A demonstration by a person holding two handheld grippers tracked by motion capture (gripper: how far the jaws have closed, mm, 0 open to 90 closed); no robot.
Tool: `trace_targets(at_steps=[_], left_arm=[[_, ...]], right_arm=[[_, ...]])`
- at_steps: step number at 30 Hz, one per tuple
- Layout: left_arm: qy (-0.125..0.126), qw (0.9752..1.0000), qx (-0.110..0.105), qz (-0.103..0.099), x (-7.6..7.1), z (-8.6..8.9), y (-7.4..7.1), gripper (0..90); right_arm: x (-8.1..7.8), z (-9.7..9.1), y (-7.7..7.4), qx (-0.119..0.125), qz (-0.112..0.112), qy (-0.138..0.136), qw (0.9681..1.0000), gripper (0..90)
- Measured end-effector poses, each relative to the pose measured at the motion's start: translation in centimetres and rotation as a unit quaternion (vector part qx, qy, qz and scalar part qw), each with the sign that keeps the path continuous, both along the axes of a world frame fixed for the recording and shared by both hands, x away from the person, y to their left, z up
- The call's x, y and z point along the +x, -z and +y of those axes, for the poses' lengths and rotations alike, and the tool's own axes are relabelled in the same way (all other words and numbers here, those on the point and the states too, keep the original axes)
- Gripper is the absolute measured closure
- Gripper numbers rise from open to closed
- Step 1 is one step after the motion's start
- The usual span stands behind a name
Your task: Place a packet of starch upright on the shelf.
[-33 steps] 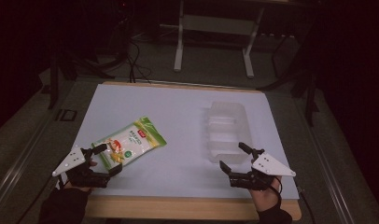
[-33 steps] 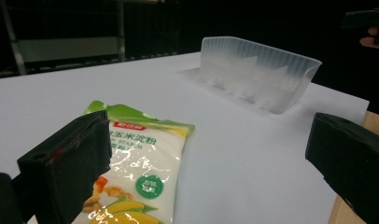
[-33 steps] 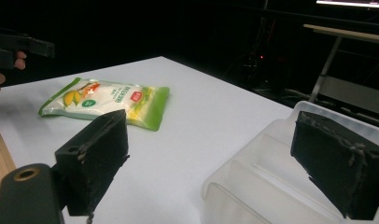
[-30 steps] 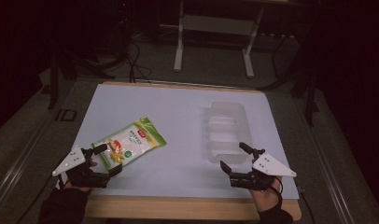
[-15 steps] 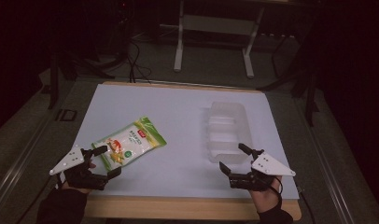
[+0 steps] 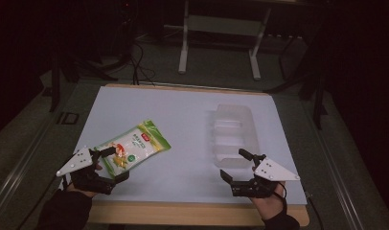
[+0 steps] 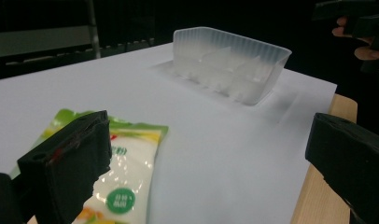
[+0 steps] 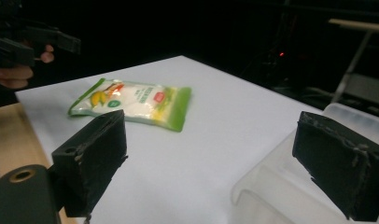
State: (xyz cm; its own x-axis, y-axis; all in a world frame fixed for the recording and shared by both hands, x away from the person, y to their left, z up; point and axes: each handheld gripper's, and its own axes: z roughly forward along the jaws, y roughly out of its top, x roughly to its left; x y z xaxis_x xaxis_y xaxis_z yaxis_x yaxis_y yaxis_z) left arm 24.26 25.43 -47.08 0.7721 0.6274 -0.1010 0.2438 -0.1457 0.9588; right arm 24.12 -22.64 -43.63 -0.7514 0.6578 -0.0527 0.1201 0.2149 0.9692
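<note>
A white table (image 6: 183, 110) is seen from above, with a person's two hands at its near edge, each holding a black two-jaw gripper. The left gripper (image 6: 113, 164) sits at the near left corner with its jaws spread wide, one on either side of the near end of a green and white snack bag (image 6: 134, 147). The bag lies flat on the table, pointing diagonally away from that corner. In the left gripper view the bag passes under one jaw, but no jaw clearly presses on it, so it looks not yet gripped.

The right gripper (image 6: 234, 166) rests at the near right, jaws also wide apart and holding nothing, just in front of a clear plastic tray (image 6: 233, 136). The tray stands upright on the right half of the table, well apart from the bag, and its compartments look empty.

Judging from this, the work is at its very start: the bag has yet to be grasped, lifted and probably carried to the tray. The table between bag and tray is bare. Beyond the table, a dark floor (image 6: 221, 67) holds cables and a metal stand (image 6: 219, 45).
</note>
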Motion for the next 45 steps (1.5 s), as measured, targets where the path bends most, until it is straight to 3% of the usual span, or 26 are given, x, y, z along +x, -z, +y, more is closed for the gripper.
trace_targets(at_steps=[6, 10, 16, 23, 31, 35, 42, 45], left_arm=[[0.008, 0.9999, 0.007, -0.005, 0.8, -0.4, -1.3, 0.7], [0.013, 0.9998, 0.014, 0.000, 2.2, -0.5, -2.1, 0.7], [0.000, 0.9999, 0.017, 0.005, 4.2, -0.4, -2.7, 0.7], [-0.008, 0.9993, 0.027, 0.026, 6.6, -0.8, -2.7, 3.0], [-0.019, 0.9979, 0.052, 0.035, 8.7, -1.3, -2.4, 9.9], [-0.025, 0.9958, 0.079, 0.039, 10.8, -1.5, -1.8, 13.4], [-0.035, 0.9922, 0.104, 0.058, 13.3, -1.6, -1.1, 18.0], [-0.038, 0.9914, 0.105, 0.069, 14.5, -1.7, -1.0, 18.5]], right_arm=[[-0.2, 0.2, -0.3, -0.009, -0.012, -0.003, 0.9999, 9.8], [-0.4, 0.2, -0.5, -0.010, -0.020, -0.002, 0.9997, 10.0], [-0.5, 0.3, -0.6, -0.012, -0.019, -0.004, 0.9997, 10.0], [-0.5, 0.4, -0.6, -0.013, -0.018, -0.003, 0.9998, 10.0], [-0.4, 0.5, -0.5, -0.016, -0.015, -0.003, 0.9998, 10.0], [-0.4, 0.7, -0.5, -0.020, -0.015, -0.006, 0.9997, 10.0], [-0.5, 0.8, -0.4, -0.019, -0.017, -0.009, 0.9996, 10.1], [-0.5, 0.8, -0.3, -0.019, -0.015, -0.012, 0.9996, 10.1]])
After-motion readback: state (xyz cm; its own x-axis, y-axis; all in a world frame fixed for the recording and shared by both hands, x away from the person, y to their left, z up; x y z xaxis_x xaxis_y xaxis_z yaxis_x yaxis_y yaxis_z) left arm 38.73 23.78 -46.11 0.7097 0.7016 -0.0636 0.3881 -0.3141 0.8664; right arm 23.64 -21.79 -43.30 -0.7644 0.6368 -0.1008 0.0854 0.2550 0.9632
